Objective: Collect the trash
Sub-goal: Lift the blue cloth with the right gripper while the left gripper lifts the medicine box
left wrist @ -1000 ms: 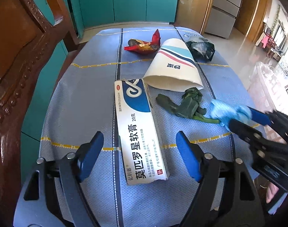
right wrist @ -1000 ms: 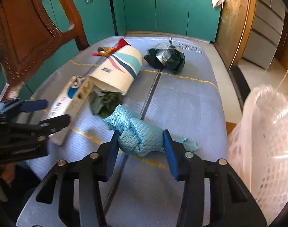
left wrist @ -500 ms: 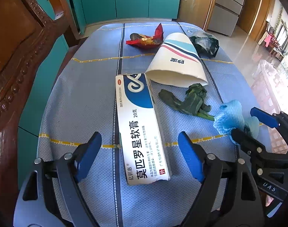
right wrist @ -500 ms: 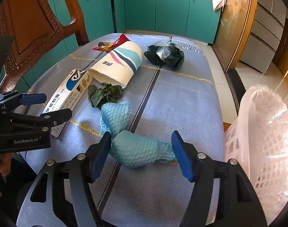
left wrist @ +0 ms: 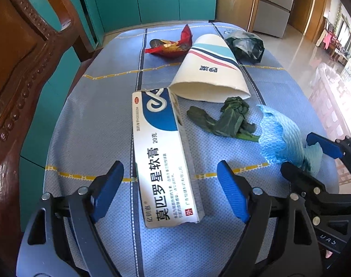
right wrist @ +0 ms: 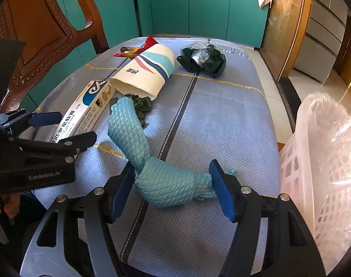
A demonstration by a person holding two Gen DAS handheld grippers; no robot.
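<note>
Trash lay scattered over the blue cloth of the counter (right wrist: 221,120). Between the jaws of the right hand-held gripper (right wrist: 170,184) sat a twisted blue foam net (right wrist: 166,184), resting on the cloth at the near edge; the jaws had just been opening, and now stood apart around it, the left pad touching or just beside the net and the right pad against its thin tail, without squeezing it. One end of the net rose and bent away toward the far left. The left hand-held gripper (left wrist: 173,191) was wide open, its pads either side of the near end of a long white and blue ointment box (left wrist: 161,161) and clear of it, holding nothing. The box lay flat, running from near to far. At its far end lay a white paper cup (left wrist: 210,73) on its side, mouth toward the near side, with teal, red and navy stripes. Wilted green leaves (left wrist: 223,122) lay just near of the cup's mouth, between the box and the net. A red snack wrapper (left wrist: 170,46) lay beyond the cup on the far left, and a crumpled dark green plastic bag (right wrist: 202,58) on the far right. To the right of the counter stood a white lattice basket (right wrist: 325,173) lined with clear plastic. A carved wooden chair (left wrist: 16,69) stood at the left, with teal cabinets (right wrist: 198,7) behind.
</note>
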